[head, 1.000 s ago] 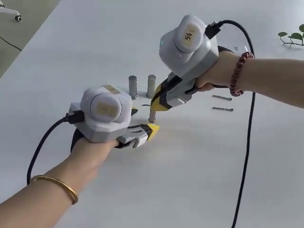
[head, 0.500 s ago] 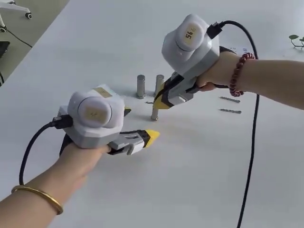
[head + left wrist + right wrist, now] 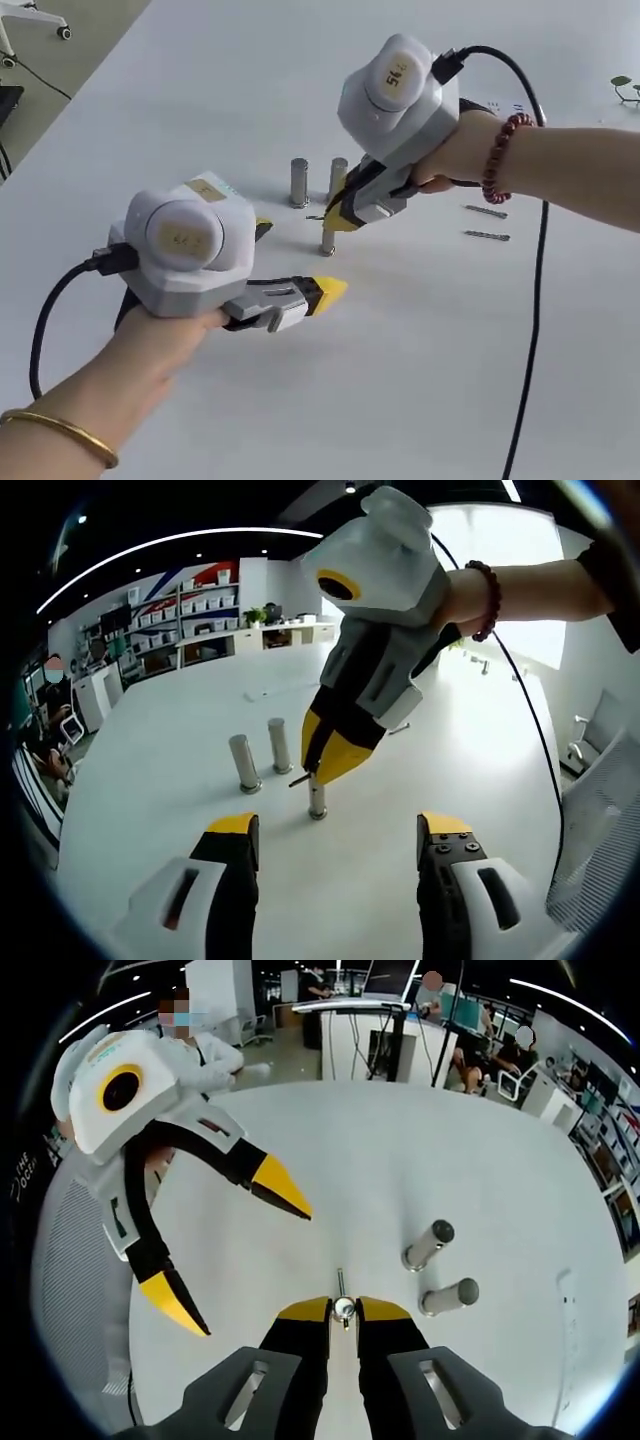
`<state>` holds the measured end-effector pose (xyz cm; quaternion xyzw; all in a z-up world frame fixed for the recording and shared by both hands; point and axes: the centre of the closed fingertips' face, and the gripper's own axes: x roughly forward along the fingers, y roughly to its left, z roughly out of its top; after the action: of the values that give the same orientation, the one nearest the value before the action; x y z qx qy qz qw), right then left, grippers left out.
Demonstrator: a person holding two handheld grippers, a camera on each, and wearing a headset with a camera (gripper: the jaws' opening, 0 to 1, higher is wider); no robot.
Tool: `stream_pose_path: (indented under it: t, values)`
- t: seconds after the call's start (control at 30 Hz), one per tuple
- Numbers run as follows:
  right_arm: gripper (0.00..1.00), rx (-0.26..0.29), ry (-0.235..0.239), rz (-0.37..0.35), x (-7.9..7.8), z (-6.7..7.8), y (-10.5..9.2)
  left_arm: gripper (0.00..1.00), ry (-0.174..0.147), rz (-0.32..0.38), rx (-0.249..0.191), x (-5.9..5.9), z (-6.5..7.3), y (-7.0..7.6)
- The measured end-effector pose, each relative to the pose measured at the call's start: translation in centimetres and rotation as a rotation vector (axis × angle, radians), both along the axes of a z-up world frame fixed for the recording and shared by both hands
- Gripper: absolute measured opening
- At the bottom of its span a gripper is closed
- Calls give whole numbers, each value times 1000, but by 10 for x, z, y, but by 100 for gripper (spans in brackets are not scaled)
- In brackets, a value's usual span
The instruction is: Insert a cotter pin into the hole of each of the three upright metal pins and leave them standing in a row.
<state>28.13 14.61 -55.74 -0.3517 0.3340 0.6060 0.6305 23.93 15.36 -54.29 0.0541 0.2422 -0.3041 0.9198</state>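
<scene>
Right gripper [image 3: 344,1310] at front metal pin [image 3: 317,802].
Jaws pinched on cotter pin [image 3: 298,778], which pokes out past their tips at the pin's top. Left gripper [image 3: 340,825] jaws wide apart, empty, just short of it.

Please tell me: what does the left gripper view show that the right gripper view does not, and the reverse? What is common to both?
Left gripper view: the right gripper from outside, the bead bracelet on its wrist, shelves behind. Right gripper view: the left gripper from outside, jaws wide apart, and seated people. Both: three metal pins upright on the white table, with the right gripper closed on a cotter pin at the nearest one.
</scene>
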Motion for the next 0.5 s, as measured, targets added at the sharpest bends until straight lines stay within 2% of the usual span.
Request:
stream_pose_path:
  t: [0.13,0.27,0.37,0.5]
  values:
    - [4,1,15,-39,2,0,0,64,0,2,-5,-1,3,-1]
    - [4,-9,3,-18,3,-2,1,64,1,7,-12,-2,4,0]
    - [4,-10,12,-33,3,-3,1,64,6,3,-9,-4,3,0]
    - [5,-24,-8,-17,-1,-4,-1,65,14,-2,-5,-6,0,0]
